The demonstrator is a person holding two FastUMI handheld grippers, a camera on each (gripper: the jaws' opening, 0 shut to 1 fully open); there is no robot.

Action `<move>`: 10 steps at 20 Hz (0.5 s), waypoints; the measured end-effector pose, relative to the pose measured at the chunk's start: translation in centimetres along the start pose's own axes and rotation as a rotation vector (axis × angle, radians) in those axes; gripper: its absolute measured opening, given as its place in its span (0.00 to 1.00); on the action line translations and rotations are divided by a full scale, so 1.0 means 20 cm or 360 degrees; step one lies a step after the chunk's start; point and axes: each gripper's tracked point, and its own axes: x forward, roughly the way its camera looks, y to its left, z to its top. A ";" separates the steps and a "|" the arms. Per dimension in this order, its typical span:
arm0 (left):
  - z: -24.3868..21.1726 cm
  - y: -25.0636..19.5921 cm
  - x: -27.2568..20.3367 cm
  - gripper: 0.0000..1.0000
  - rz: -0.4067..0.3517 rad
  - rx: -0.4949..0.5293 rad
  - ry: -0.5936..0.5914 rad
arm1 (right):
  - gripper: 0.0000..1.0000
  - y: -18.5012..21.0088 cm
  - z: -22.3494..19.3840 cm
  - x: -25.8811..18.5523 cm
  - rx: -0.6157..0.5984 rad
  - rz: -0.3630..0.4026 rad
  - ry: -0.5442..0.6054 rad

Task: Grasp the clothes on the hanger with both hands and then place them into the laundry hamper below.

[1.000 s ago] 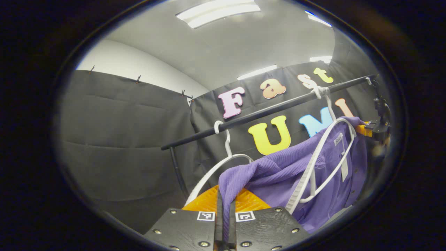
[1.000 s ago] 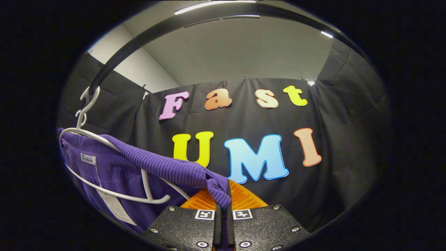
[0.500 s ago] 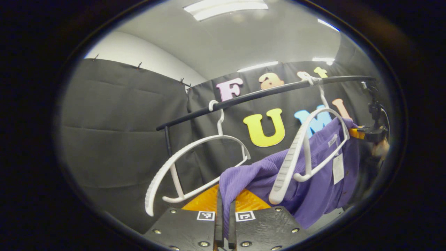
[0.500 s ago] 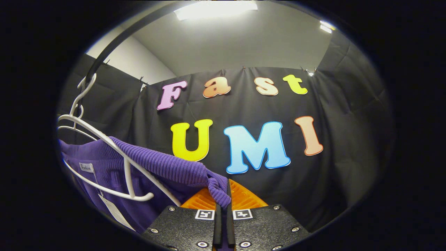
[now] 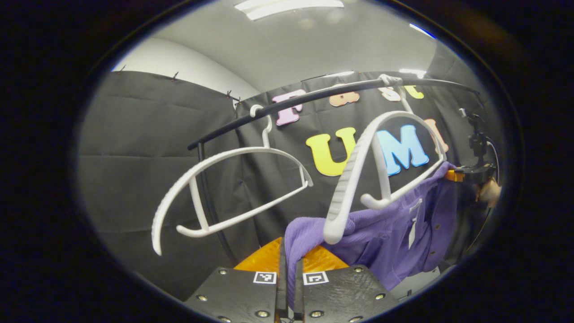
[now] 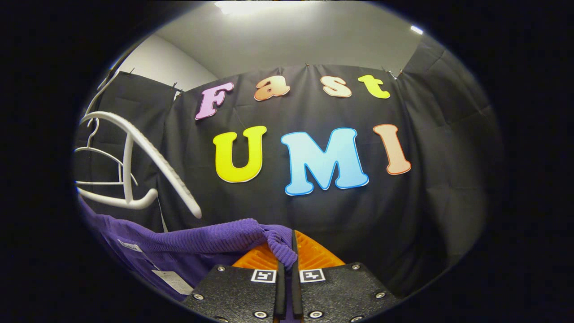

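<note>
Nearest in the left gripper view, the left tool (image 5: 289, 287) has its fingers pressed together on a fold of the purple ribbed garment (image 5: 385, 237), which rises between them and drapes away to the right. In the right gripper view, the right tool (image 6: 287, 287) pinches another edge of the same garment (image 6: 210, 233) in the same way, with the knit bunched at the fingertips and sagging off to the left.

Just beyond the left tool, the white hanger (image 5: 358, 179) that carried the garment hangs from the black rail (image 5: 323, 94). Its near arm is bare and the cloth lies below it; at its far end the fabric runs close under the hanger, and it is hard to say whether it touches there. The same hanger (image 6: 148, 152) looks bare above the cloth in the right gripper view. A second, empty white hanger (image 5: 224, 188) hangs farther left on the rail.

Farther off at the right edge of the left gripper view, the other tool and a bit of the hand holding it (image 5: 486, 190) show where the garment ends.

By my reading, the two-handed grasp is done and the garment is all but off the hanger. Lowering it into the laundry hamper and letting go remains.

The lower part of the garment is cut off at the bottom of both views. A pale tag (image 6: 172, 280) on it is too small to make out.
</note>
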 end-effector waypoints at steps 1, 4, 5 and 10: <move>-0.02 0.00 -0.02 0.11 0.0001 -0.0006 0.0008 | 0.05 0.00 -0.02 -0.04 -0.0004 0.0004 0.0009; -0.07 0.02 -0.14 0.06 0.0003 -0.0058 0.0026 | 0.05 0.03 -0.05 -0.18 -0.0011 0.0020 0.0029; -0.07 0.03 -0.18 0.06 0.0004 -0.0074 0.0026 | 0.05 0.03 -0.05 -0.22 -0.0010 0.0025 0.0032; -0.04 0.02 -0.36 0.06 -0.0069 -0.0086 -0.0004 | 0.05 0.10 -0.04 -0.50 -0.0004 0.0046 0.0045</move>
